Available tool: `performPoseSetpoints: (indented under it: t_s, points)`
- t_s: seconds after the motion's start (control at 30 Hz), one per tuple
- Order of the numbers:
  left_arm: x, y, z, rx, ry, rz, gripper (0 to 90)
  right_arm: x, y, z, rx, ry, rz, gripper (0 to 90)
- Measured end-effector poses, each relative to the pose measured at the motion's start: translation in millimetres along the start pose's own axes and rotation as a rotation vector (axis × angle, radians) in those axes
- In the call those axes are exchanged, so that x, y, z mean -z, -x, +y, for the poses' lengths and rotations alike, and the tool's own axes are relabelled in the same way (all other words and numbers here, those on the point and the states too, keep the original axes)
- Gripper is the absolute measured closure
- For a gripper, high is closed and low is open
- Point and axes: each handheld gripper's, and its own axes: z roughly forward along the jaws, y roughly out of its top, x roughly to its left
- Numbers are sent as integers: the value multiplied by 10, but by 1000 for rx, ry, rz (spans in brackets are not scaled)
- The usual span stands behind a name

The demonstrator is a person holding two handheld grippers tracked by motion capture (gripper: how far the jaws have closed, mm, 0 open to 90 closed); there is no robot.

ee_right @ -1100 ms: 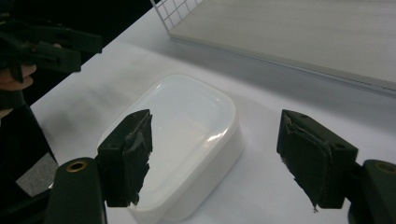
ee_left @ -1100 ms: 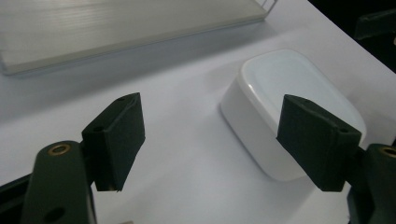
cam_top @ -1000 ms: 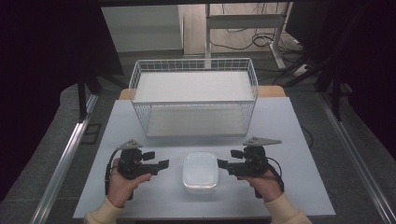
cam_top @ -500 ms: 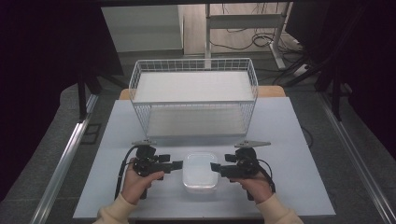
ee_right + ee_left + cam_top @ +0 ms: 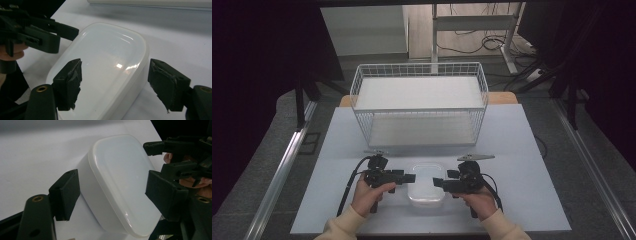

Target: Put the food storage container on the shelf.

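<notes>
We flank the lidded white container (image 5: 426, 184): left gripper (image 5: 408, 178) and right gripper (image 5: 438, 182) both unclenched, jaws just narrowing around it.

The container (image 5: 426, 189) is milky white and translucent, with a glossy lid that catches pale highlights. Both grippers, left (image 5: 408, 178) and right (image 5: 439, 183), are matte black with small brass-coloured fittings. The table (image 5: 522, 150) is plain pale grey-white, the wire basket (image 5: 419, 105) white, and the person's sleeves (image 5: 344, 227) cream.
</notes>
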Motion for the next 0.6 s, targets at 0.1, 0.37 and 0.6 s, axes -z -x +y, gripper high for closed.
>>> performPoseSetpoints:
  t_s: [0.1, 0.37, 0.6]
  points:
    - [-38, -37, -25, 43, -3, -38, 304, -2, 19, -10, -29, 8, 11, 301]
    - [-77, -54, -44, 59, -25, -57, 393, -24, 53, -50, -80, -2, 33, 351]
    - [-63, -29, -70, 64, -29, -24, 516, -25, 63, -99, -120, 16, 3, 517]
